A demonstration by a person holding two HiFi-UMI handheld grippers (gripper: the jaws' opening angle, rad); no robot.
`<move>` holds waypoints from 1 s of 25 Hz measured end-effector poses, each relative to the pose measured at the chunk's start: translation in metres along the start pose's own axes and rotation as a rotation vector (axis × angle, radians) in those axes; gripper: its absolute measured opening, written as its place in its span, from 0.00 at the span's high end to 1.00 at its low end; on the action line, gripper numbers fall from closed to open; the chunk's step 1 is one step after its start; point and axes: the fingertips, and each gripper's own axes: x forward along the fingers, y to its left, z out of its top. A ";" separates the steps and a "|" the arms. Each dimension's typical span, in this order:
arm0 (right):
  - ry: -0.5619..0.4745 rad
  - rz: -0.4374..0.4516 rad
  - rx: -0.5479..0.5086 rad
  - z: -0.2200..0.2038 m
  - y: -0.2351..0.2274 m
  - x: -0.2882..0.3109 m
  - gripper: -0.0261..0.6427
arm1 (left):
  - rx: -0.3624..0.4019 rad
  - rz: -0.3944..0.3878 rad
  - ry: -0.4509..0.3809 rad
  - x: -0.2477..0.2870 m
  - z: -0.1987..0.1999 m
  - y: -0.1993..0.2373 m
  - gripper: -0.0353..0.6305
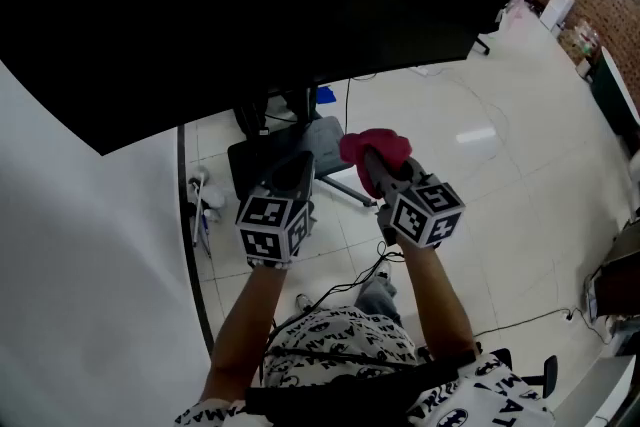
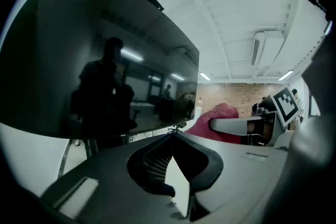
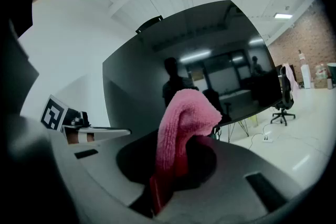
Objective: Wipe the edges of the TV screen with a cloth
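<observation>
Where the head view looks down, the TV screen fills the top of the frame as a wide black slab, with a white wall panel to its left and pale floor tiles below. Both grippers are raised side by side under the screen's lower edge. The left gripper sits just left of the right gripper, and a pink cloth bunches over the right one's tips. Cables trail across the floor beneath them.

From the left gripper view, its two jaws are pressed together at the tips with nothing caught between them. The dark screen stands ahead and to the left, its lower edge close above the jaw tips. The cloth and the other gripper show to the right against a brick wall.

From the right gripper view, the jaws are clamped on the cloth – it rises between them as a folded pink tongue, its top drooping over to the right. It overlaps the screen's lower part in this view, though contact cannot be judged. An office chair stands at far right.
</observation>
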 end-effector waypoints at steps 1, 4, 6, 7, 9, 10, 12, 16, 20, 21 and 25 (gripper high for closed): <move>-0.004 -0.003 -0.001 0.004 -0.007 0.001 0.89 | 0.002 -0.004 0.000 0.007 0.003 -0.002 0.96; -0.027 -0.012 -0.012 0.024 -0.032 0.003 0.89 | 0.016 -0.023 -0.009 0.027 0.018 -0.010 0.96; -0.052 -0.024 -0.045 0.047 -0.054 0.005 0.89 | 0.040 -0.032 -0.028 0.043 0.035 -0.014 0.96; -0.067 -0.032 -0.067 0.062 -0.066 0.007 0.89 | 0.051 -0.032 -0.042 0.052 0.045 -0.014 0.96; -0.104 -0.049 -0.107 0.100 -0.093 0.010 0.89 | 0.058 -0.039 -0.072 0.072 0.070 -0.016 0.96; -0.126 -0.056 -0.128 0.122 -0.107 0.011 0.89 | 0.056 -0.050 -0.087 0.084 0.084 -0.020 0.96; -0.174 -0.067 -0.175 0.171 -0.136 0.011 0.89 | 0.050 -0.079 -0.118 0.108 0.115 -0.031 0.96; -0.280 -0.089 -0.278 0.277 -0.182 0.003 0.89 | 0.061 -0.180 -0.193 0.154 0.188 -0.072 0.96; -0.416 -0.111 -0.355 0.398 -0.215 -0.022 0.89 | 0.126 -0.246 -0.236 0.204 0.275 -0.119 0.96; -0.440 -0.122 -0.369 0.424 -0.224 -0.024 0.89 | 0.138 -0.250 -0.241 0.215 0.293 -0.127 0.96; -0.533 -0.217 -0.429 0.517 -0.266 -0.037 0.89 | 0.167 -0.276 -0.236 0.250 0.344 -0.154 0.96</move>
